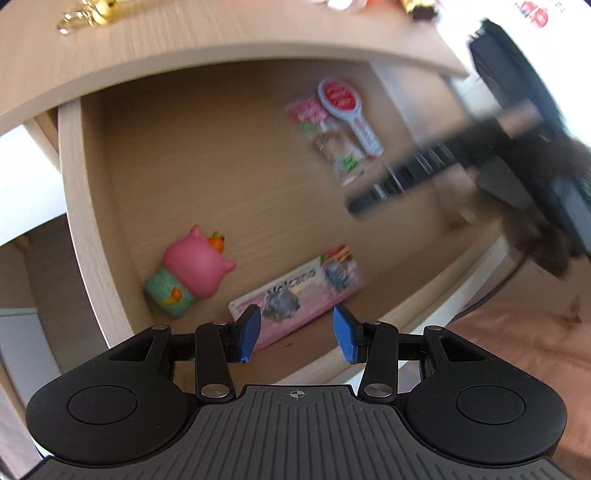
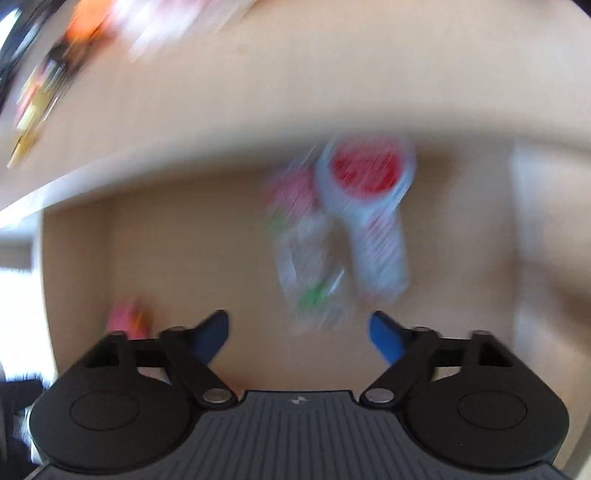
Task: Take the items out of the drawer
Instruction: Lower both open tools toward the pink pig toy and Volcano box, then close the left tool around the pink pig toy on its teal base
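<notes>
The wooden drawer (image 1: 77,192) stands pulled out under the desk top. Inside lie a pink pig toy (image 1: 192,269), a pink "Volcano" packet (image 1: 295,295), a clear snack packet (image 1: 332,140) and a red-and-white paddle-shaped item (image 1: 351,110). My left gripper (image 1: 297,332) hangs open above the Volcano packet with nothing between its blue pads. The right gripper, blurred, enters the left wrist view from the right over the drawer. In the right wrist view my right gripper (image 2: 299,334) is open wide above the blurred snack packet (image 2: 314,266) and paddle item (image 2: 369,206); the pig toy (image 2: 127,317) shows at left.
The desk top (image 1: 184,48) overhangs the drawer's back and carries a gold object (image 1: 88,16) and several small items at its far edge. The drawer's front rim (image 1: 424,306) runs at the lower right. A brown floor (image 1: 517,350) lies beyond it.
</notes>
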### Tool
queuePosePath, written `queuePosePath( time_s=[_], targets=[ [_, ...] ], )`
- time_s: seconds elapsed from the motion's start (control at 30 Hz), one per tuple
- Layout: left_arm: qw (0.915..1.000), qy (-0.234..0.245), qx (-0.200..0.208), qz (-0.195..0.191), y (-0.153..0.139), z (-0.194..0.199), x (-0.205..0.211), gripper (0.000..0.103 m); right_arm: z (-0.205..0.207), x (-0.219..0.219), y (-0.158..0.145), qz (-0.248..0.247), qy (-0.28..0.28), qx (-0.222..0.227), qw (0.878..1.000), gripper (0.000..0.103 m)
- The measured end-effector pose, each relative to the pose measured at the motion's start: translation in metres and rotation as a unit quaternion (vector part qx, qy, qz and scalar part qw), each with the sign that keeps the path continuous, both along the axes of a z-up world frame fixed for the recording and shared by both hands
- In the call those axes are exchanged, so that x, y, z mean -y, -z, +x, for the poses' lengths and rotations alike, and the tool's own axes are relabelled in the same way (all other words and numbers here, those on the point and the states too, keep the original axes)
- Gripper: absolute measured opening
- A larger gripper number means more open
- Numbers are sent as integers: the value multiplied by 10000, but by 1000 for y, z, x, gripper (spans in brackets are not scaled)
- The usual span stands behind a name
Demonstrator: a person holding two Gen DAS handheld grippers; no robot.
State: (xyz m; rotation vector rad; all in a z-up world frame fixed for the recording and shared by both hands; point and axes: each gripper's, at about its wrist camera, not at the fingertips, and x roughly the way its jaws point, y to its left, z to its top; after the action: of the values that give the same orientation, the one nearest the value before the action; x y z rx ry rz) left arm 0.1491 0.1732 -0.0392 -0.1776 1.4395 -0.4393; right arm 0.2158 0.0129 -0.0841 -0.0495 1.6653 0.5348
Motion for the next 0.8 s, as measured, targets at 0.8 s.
queuePosePath(
  time_s=[0.8],
  targets=[
    [9830, -766, -1357, -969, 73, 36, -7, 26, -59, -20, 46, 31, -661, -757, 9949, 55]
  ],
)
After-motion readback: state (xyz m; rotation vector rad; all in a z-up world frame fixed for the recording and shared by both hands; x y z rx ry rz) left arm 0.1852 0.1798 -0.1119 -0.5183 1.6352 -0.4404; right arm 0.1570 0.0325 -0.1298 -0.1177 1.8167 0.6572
